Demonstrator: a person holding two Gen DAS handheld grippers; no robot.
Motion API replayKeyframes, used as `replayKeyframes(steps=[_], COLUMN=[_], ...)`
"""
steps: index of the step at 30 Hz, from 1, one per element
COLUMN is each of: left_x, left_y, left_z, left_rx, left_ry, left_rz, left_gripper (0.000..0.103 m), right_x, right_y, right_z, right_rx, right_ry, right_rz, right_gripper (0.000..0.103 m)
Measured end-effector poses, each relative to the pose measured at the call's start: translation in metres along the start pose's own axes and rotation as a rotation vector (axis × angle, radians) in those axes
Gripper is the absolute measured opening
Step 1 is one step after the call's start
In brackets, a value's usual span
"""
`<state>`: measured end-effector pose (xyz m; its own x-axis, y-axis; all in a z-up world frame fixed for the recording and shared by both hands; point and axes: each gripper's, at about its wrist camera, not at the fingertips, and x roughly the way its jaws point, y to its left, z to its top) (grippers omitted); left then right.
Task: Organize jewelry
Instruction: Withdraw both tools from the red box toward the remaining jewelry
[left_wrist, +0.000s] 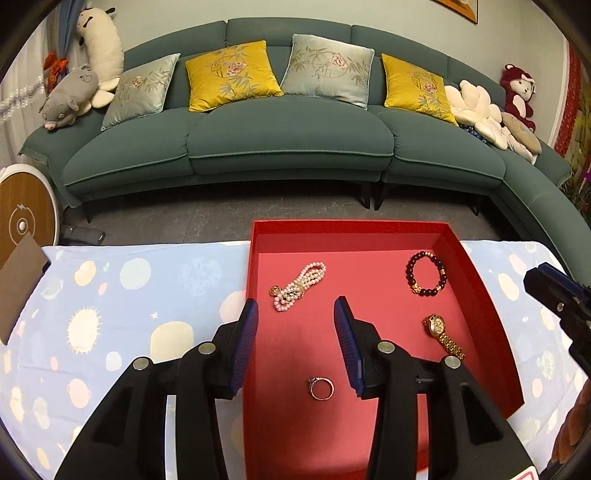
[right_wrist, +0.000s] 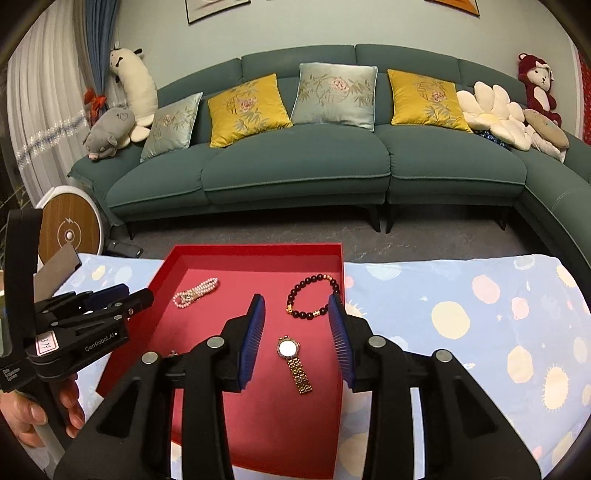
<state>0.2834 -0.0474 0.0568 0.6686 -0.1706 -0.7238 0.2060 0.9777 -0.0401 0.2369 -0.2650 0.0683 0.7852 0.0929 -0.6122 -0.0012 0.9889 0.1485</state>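
Red cardboard forms the shallow tray (left_wrist: 255, 273) that sits on a counter (left_wrist: 129, 295) draped in a pale blue cloth with spots and suns, and all the jewelry lies inside it. The left tongs (left_wrist: 295, 314) hover over the tray's near half with their blue pads parted and nothing between them; their left finger hangs just over the tray's left wall. A ring (left_wrist: 321, 387) lies below them, a pearl strand (left_wrist: 299, 286) beyond, a dark bead bracelet (left_wrist: 426, 273) toward the far right corner, and a gold watch (left_wrist: 441, 334) near the right wall, its strap partly cut off behind the right finger. The right tongs (right_wrist: 296, 314) also stand parted and empty, the watch (right_wrist: 293, 363) in plain sight between the fingers on the tray floor. In that view the ring is almost wholly hidden behind the left finger. A hand (right_wrist: 37, 410) grips the other tool at the left edge, mostly out of frame.
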Motion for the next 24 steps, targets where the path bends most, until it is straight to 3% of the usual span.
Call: replayKeyframes(steps=[6, 9, 11, 18, 24], left_x=[-0.074, -0.107, -0.123, -0.144, -0.131], left_y=[0.030, 0.044, 0.055, 0.079, 0.075], left_z=[-0.021, -0.045, -0.064, -0.129, -0.168], left_rx=[0.003, 0.023, 0.021, -0.040, -0.104], left_ry=[-0.058, -0.070, -0.061, 0.008, 0.080], left_rz=[0.031, 0.073, 0.090, 0.083, 0.047], left_gripper=[0.048, 0.056, 0.057, 0.057, 0.057], right_x=[-0.070, -0.103, -0.120, -0.147, -0.133], right_y=[0.005, 0.015, 0.021, 0.039, 0.046], right_z=[0.001, -0.017, -0.035, -0.100, -0.142], right_rx=[0.023, -0.008, -0.030, -0.090, -0.092], right_ry=[-0.055, -0.066, -0.058, 0.015, 0.113], right_rz=[0.041, 0.043, 0.040, -0.007, 0.012], right_gripper=[0.035, 0.035, 0.035, 0.035, 0.035])
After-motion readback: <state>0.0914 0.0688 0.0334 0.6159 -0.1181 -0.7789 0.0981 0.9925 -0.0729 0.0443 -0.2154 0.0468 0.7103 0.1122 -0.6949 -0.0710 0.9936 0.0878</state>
